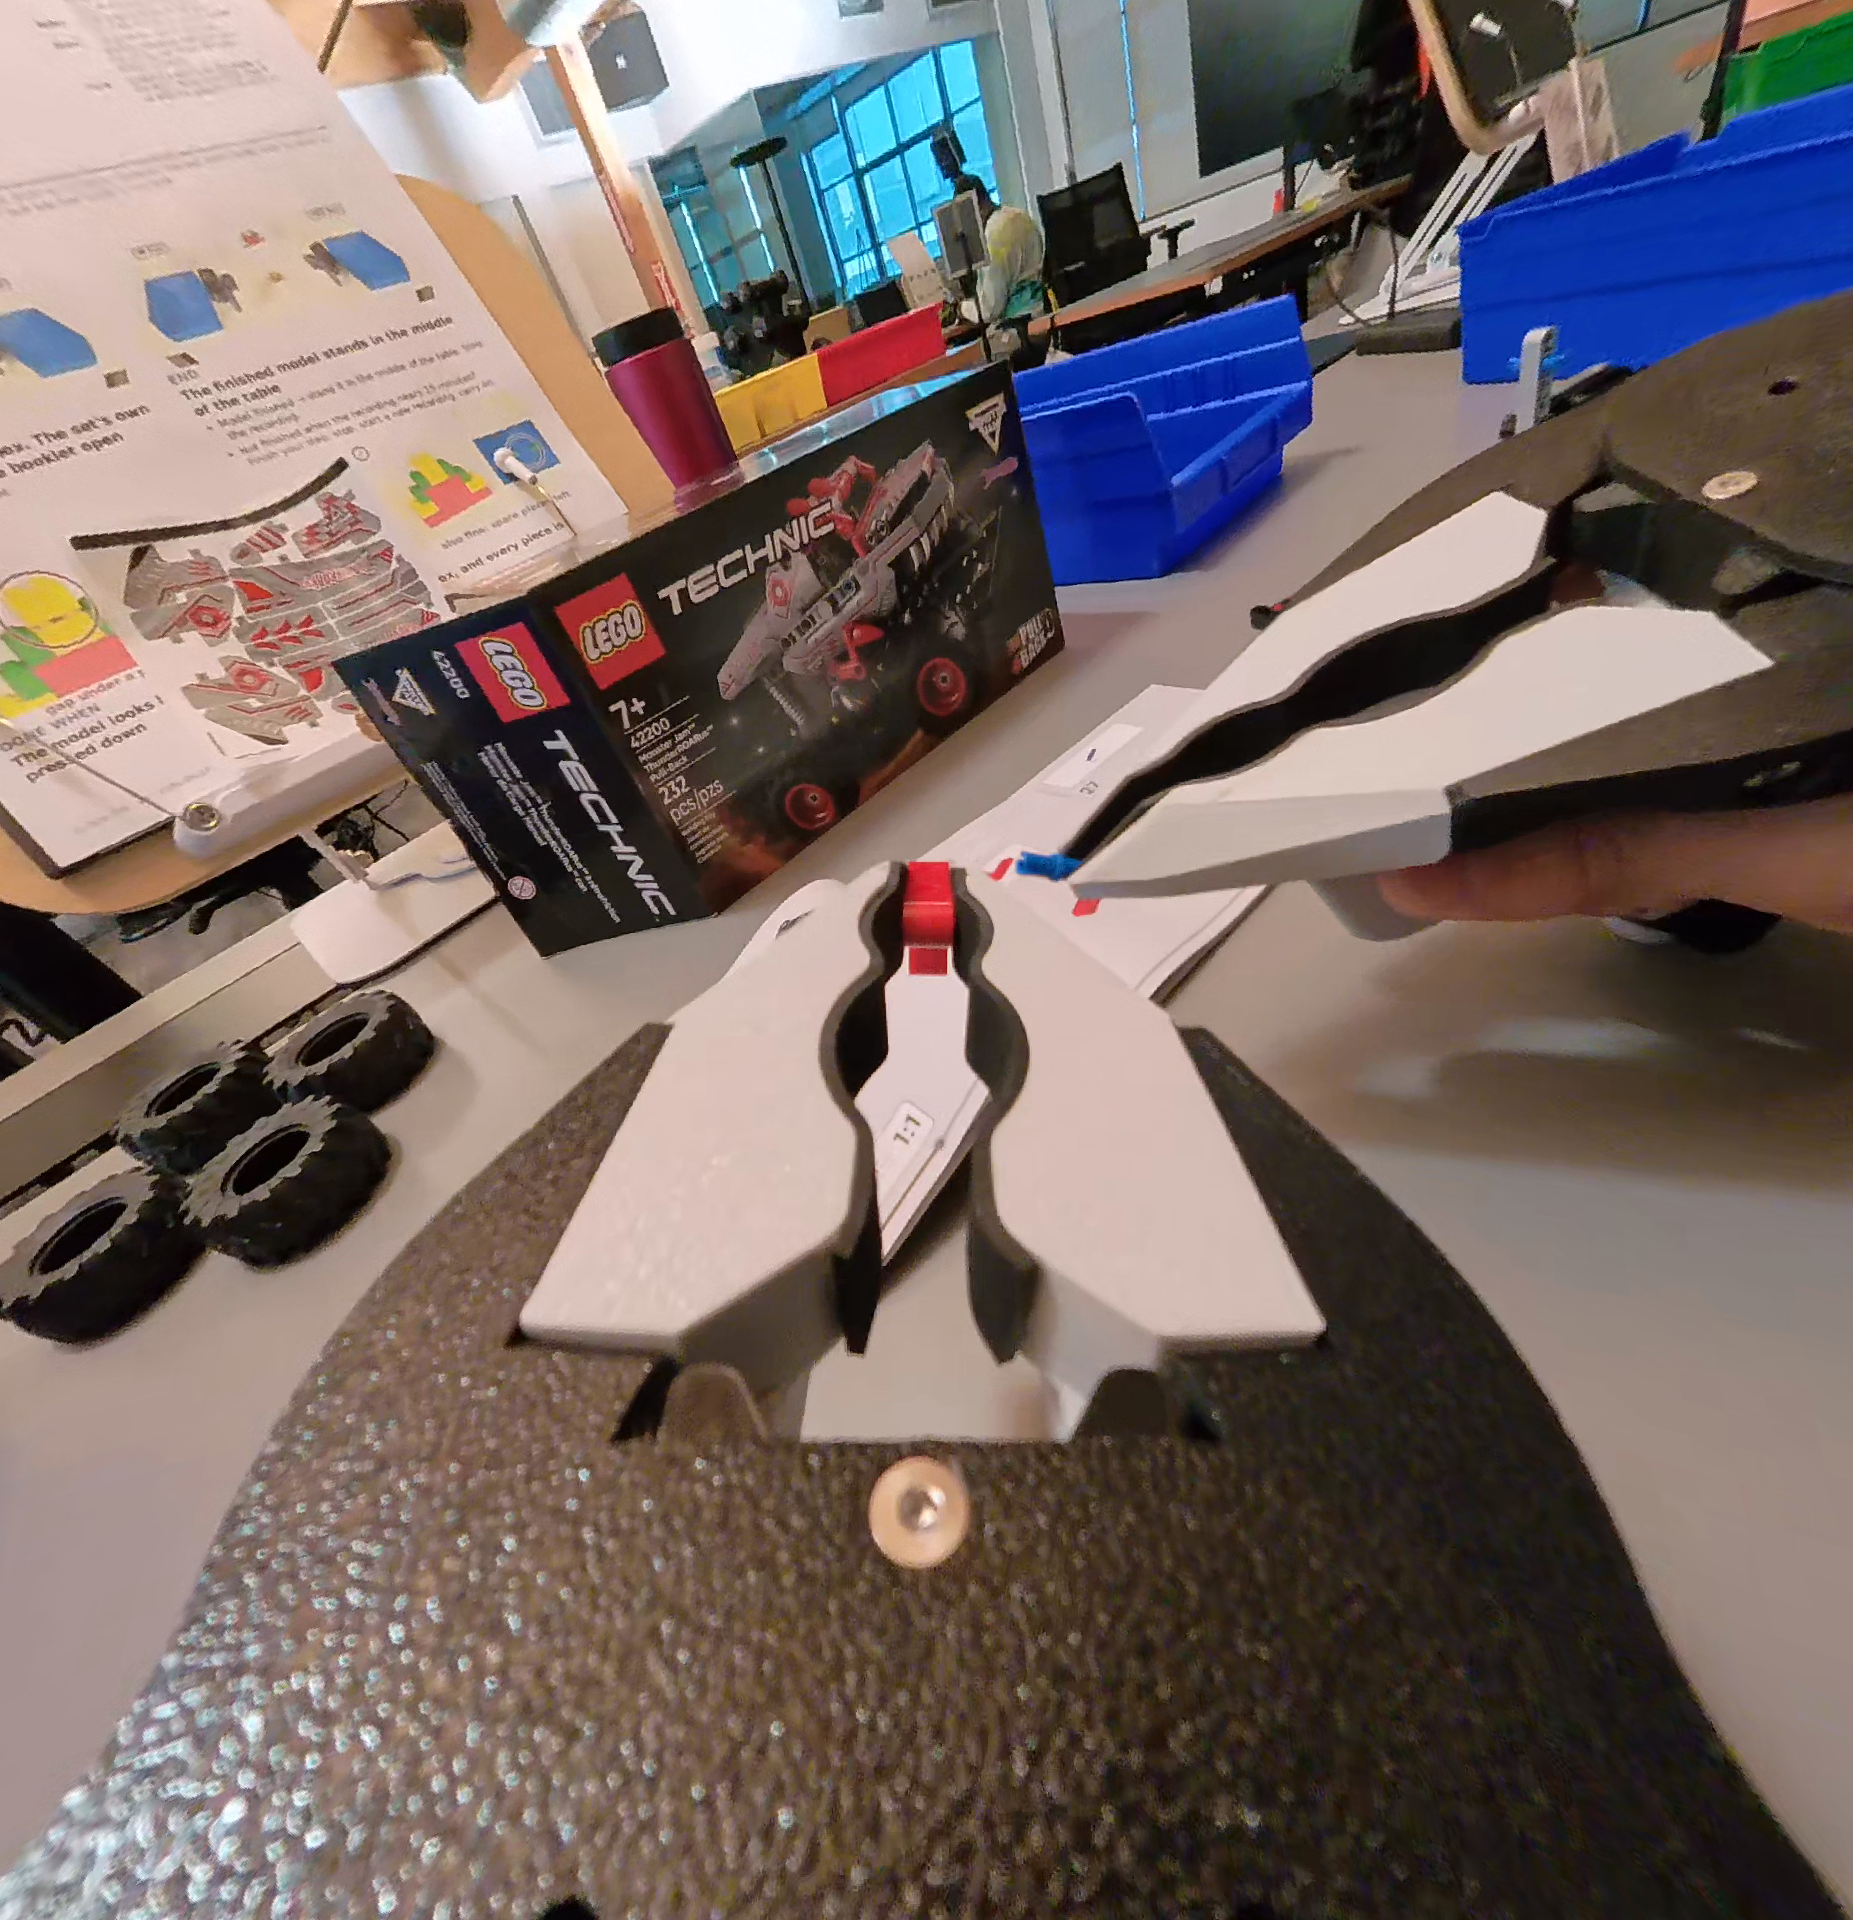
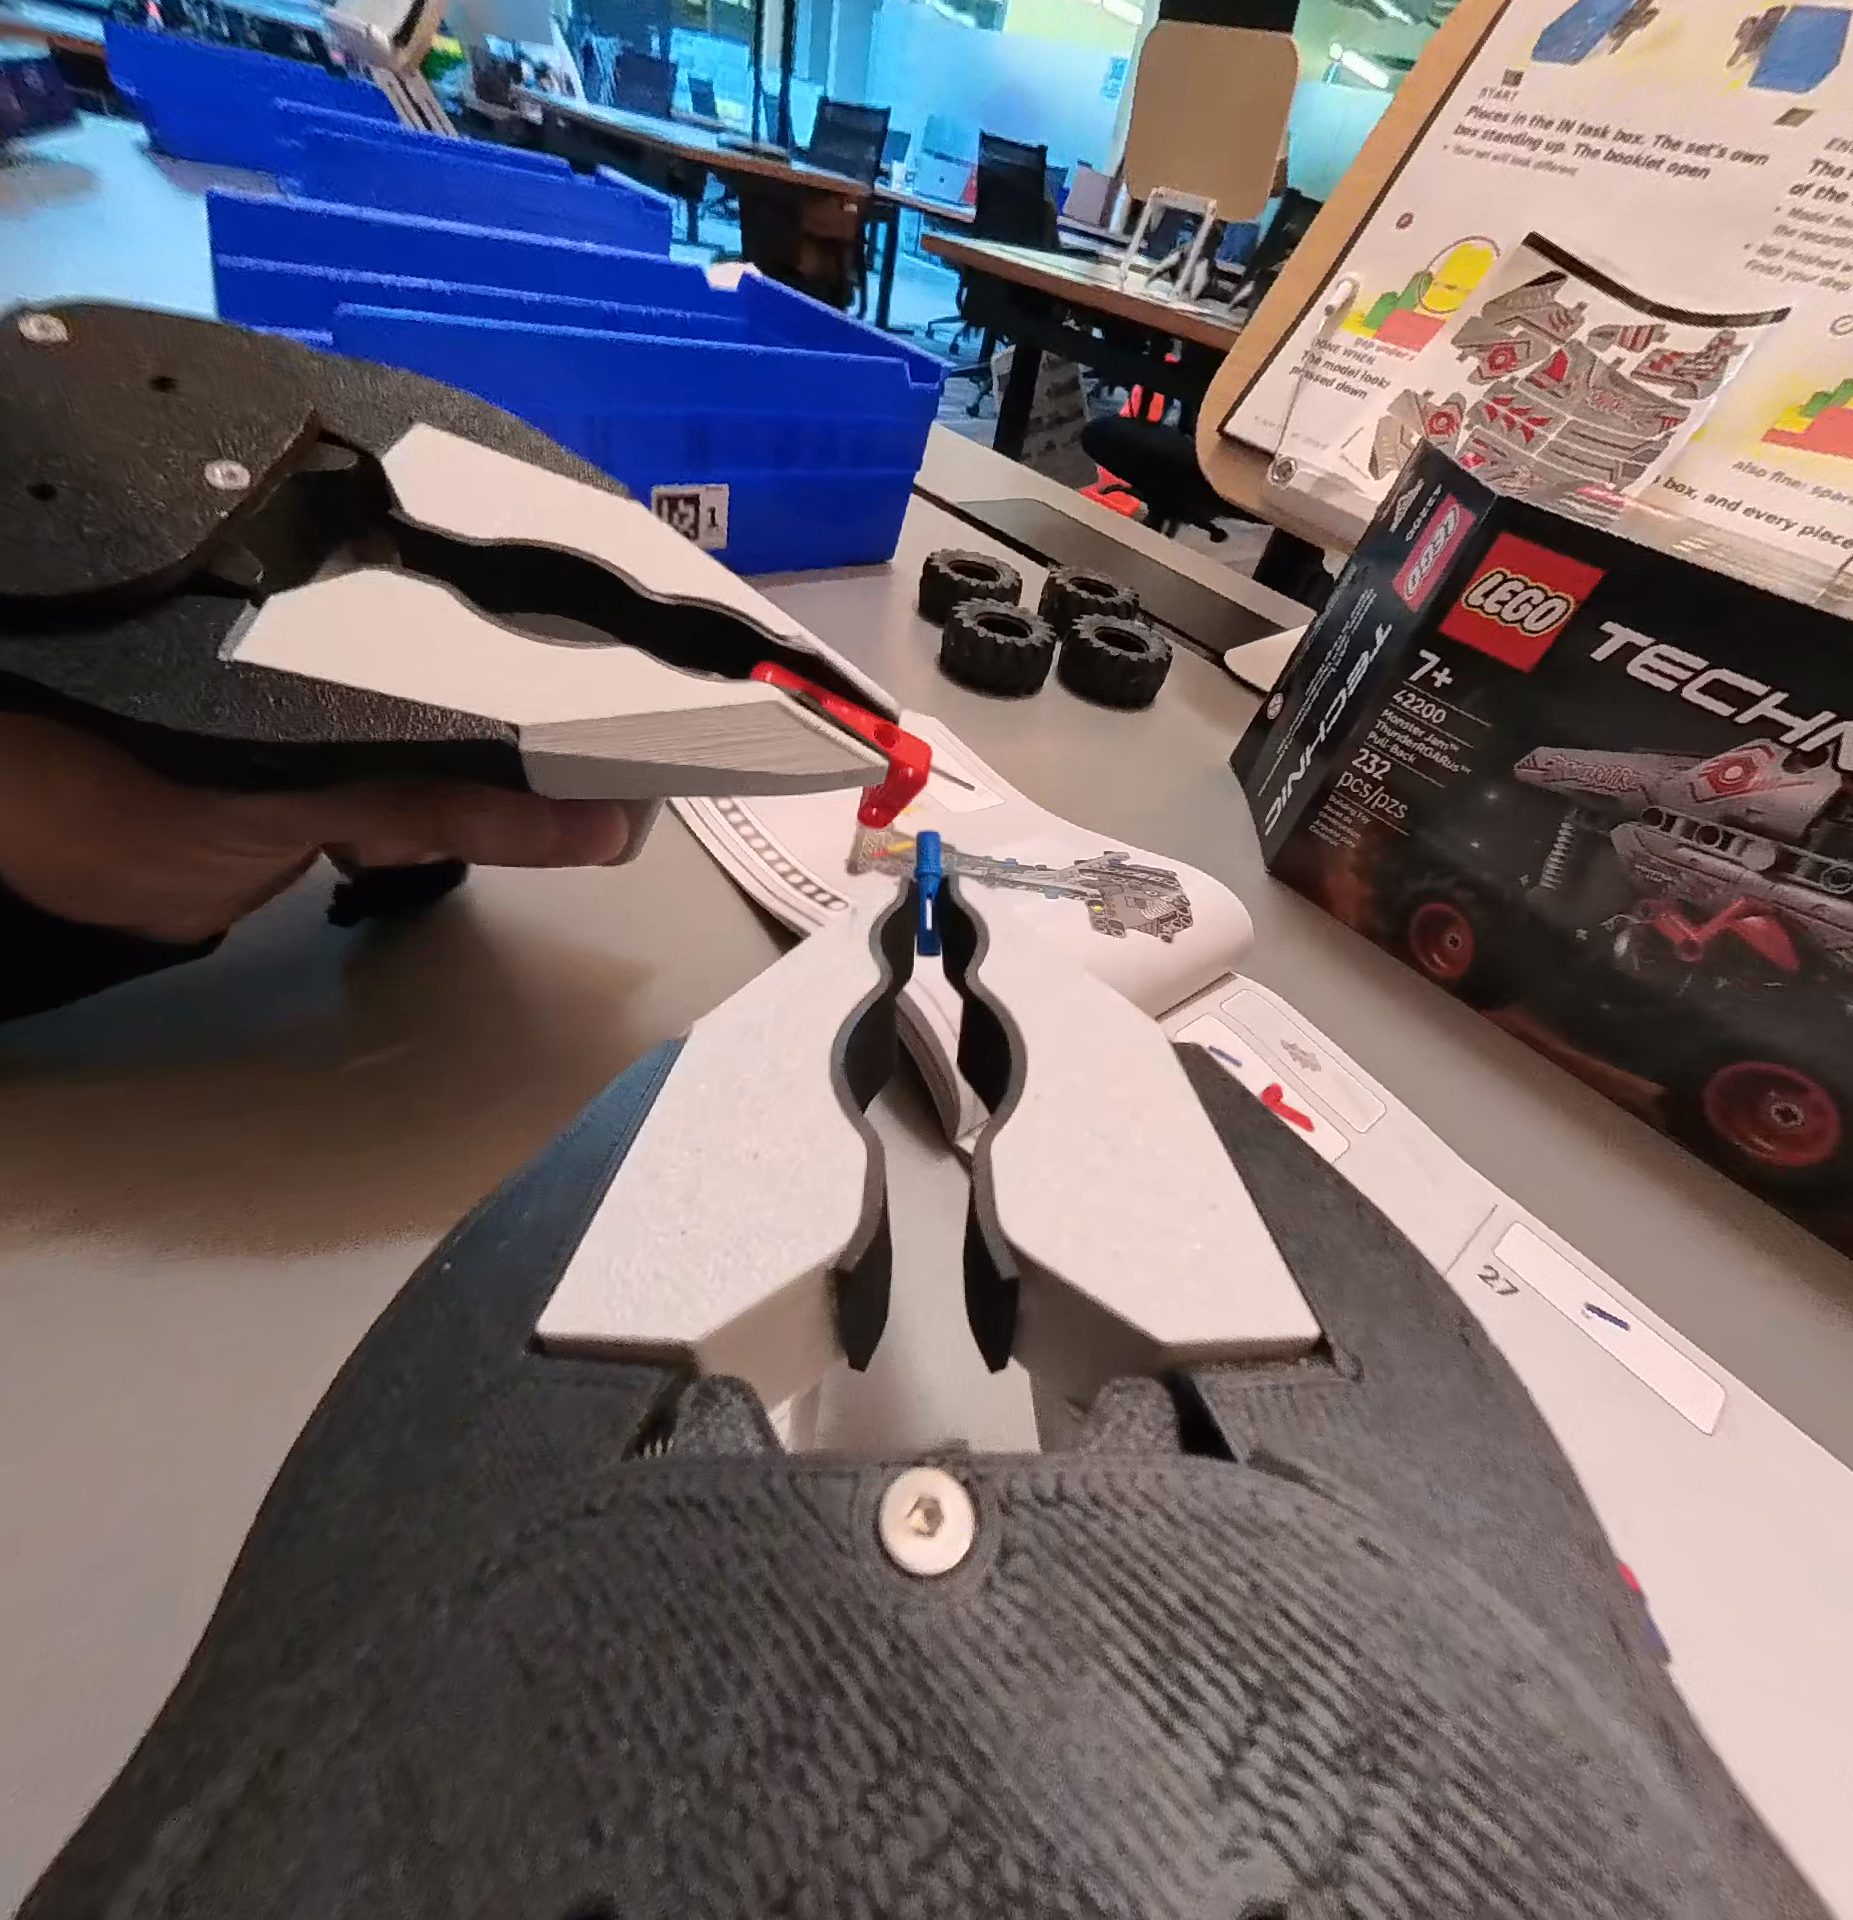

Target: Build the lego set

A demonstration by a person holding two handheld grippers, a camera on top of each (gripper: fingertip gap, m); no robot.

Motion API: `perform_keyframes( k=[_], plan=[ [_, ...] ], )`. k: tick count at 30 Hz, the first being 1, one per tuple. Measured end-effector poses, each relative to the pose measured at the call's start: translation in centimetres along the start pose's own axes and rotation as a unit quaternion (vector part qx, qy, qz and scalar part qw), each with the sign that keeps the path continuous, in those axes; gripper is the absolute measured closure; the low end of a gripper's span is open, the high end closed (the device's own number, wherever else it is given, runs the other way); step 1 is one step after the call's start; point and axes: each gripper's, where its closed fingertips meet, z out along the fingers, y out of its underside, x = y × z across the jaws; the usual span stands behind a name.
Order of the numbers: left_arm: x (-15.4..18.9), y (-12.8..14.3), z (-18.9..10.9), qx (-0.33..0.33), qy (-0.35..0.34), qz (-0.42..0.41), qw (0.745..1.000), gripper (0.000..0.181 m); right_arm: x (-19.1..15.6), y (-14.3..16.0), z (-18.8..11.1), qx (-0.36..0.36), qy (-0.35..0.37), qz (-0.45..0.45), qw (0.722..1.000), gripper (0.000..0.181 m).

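set box point(image 2: 1587, 831) (right end cut off)

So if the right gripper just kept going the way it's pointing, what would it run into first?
Most likely the red angled piece pinched in the left gripper: the blue pin held in the right gripper aims just below it. Depth is unclear; missing that, it would reach the open instruction booklet.

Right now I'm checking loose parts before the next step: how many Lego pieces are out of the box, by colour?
Black tyres: 4
Red piece, in left gripper: 1
Blue pin, in right gripper: 1
Total: 6
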Motion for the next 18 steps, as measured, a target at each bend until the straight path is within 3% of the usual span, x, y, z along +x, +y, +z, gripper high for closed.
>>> perform_keyframes(
  k=[6, 11, 18],
  plan=[
    [-0.2, -0.1, 0.0, 0.005, -0.002, -0.019, 1.0, 0.176, -0.1, -0.3, -0.1, 0.011, -0.014, 0.022, 1.0, 0.178],
    [0.3, -0.3, 0.1, 0.005, -0.003, 0.012, 1.0, 0.176, -0.4, -0.8, -0.2, 0.024, -0.011, 0.012, 1.0, 0.179],
    [0.8, -0.8, 0.0, 0.026, 0.008, 0.025, 0.999, 0.177, -0.2, -0.2, -0.1, -0.009, 0.032, -0.082, 0.996, 0.179]
  ],
)
